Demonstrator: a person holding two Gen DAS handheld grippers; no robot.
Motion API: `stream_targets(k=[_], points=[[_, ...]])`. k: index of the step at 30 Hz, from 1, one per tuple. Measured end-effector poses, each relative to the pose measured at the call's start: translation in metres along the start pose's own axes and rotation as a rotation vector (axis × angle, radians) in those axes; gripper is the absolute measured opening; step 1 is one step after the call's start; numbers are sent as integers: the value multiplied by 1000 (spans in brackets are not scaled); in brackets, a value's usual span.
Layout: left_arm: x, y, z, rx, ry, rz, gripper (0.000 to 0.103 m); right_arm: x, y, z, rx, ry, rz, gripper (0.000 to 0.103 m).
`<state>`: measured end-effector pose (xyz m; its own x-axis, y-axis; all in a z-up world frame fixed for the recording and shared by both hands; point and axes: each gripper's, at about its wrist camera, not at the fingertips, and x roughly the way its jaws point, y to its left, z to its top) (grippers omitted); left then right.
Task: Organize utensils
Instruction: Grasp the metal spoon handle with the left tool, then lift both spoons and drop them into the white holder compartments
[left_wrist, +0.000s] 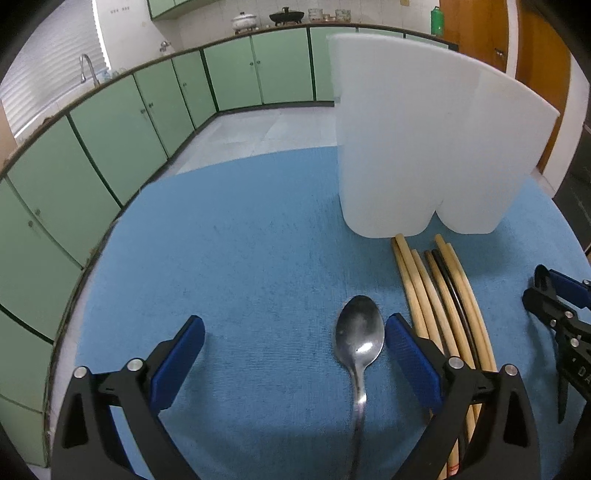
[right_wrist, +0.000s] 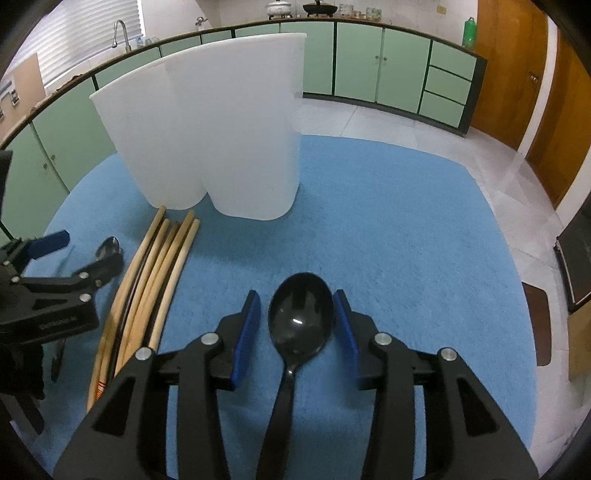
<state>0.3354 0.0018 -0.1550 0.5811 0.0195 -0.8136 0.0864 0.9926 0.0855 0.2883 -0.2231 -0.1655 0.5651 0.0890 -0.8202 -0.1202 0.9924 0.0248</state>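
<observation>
A blue cloth (left_wrist: 240, 258) covers the table, and on it stands a white plastic utensil holder (left_wrist: 424, 147) with two rounded compartments joined side by side. Just in front of the holder lies a bundle of wooden chopsticks (left_wrist: 436, 295), with one dark stick among them, their tips almost at its base. The left gripper (left_wrist: 295, 347) hangs wide open above a metal spoon (left_wrist: 360, 339) that lies flat on the cloth; the spoon's bowl sits close beside the right blue pad, and neither pad presses on it. The right gripper (right_wrist: 297, 321) stands partly open around the bowl of a black plastic spoon (right_wrist: 301, 321), which also lies on the cloth, with a narrow gap showing on each side between bowl and pad.
</observation>
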Motion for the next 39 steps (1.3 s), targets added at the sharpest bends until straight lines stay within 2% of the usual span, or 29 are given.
stream_targets(k=[3, 5, 6, 7, 8, 10, 12, 15, 18, 22, 28, 33, 39], points=[[4, 5, 2, -23, 5, -25, 94, 2, 1, 3, -1, 11, -4, 43], [4, 6, 2, -34, 6, -52, 85, 3, 3, 5, -10, 24, -9, 43], [3, 5, 2, -35, 5, -59, 79, 3, 3, 6, -15, 28, -9, 41], [2, 4, 2, -28, 2, -65, 70, 4, 4, 7, -18, 37, -2, 33], [1, 5, 3, -25, -1, -81, 64, 4, 4, 9, -14, 45, 0, 34], [0, 7, 6, -27, 0, -106, 42, 4, 2, 11, 0, 54, 14, 33], [1, 12, 8, -35, -1, -137, 28, 1, 0, 12, 10, 41, 27, 33], [-3, 19, 4, -40, -17, -165, 28, -13, -4, 8, 16, -38, 62, 33], [-18, 25, -5, -62, -83, -206, 28, -32, -10, 1, 21, -129, 77, 33], [-61, 35, -23, -83, -270, -251, 28, -63, -14, -1, 29, -253, 129, 33], [-105, 48, -38, -102, -452, -267, 28, -110, -22, 11, -7, -409, 187, 33], [-135, 44, -38, -129, -554, -291, 28, -132, -25, 26, -9, -506, 219, 33], [-173, 42, -7, -130, -677, -324, 28, -145, -33, 66, 10, -612, 236, 33]])
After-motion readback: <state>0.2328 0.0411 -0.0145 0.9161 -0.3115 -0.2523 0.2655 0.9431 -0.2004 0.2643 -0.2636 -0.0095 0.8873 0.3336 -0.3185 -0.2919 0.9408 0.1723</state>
